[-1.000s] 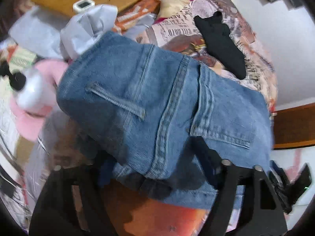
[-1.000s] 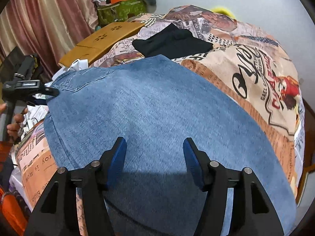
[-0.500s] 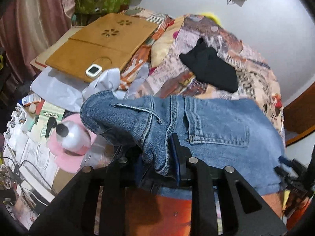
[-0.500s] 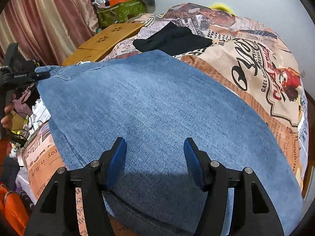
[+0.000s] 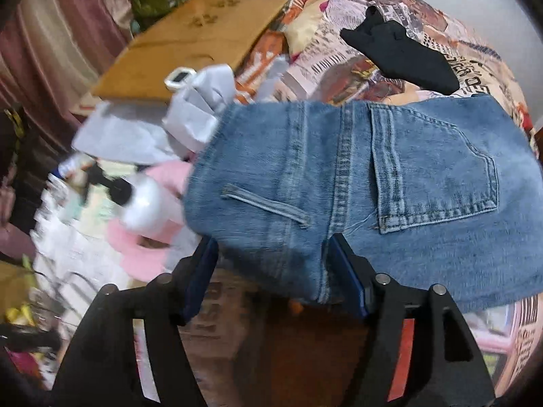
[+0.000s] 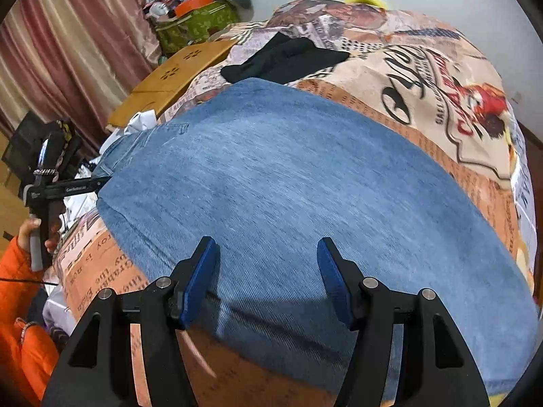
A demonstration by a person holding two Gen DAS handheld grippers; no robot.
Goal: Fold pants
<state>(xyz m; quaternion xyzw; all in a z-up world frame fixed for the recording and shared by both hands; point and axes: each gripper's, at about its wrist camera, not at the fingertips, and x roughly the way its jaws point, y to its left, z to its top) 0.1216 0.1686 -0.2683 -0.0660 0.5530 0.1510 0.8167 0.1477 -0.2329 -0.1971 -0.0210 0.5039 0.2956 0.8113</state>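
Jeans (image 5: 356, 183) spread on bed (image 6: 441, 78), waist end at left edge, back pocket up, belt loop showing. Left gripper (image 5: 271, 271) at waistband, jaws just sprung apart, now wide; waistband fold between pads, loose, not pinched. Right gripper (image 6: 268, 271) over leg end at near edge, jaws half spread, denim under them, nothing gripped. Black garment (image 6: 288, 57) beyond jeans toward far side of bed, apart. Wooden tray (image 5: 190, 44) and crumpled paper (image 5: 200, 112) off left edge.
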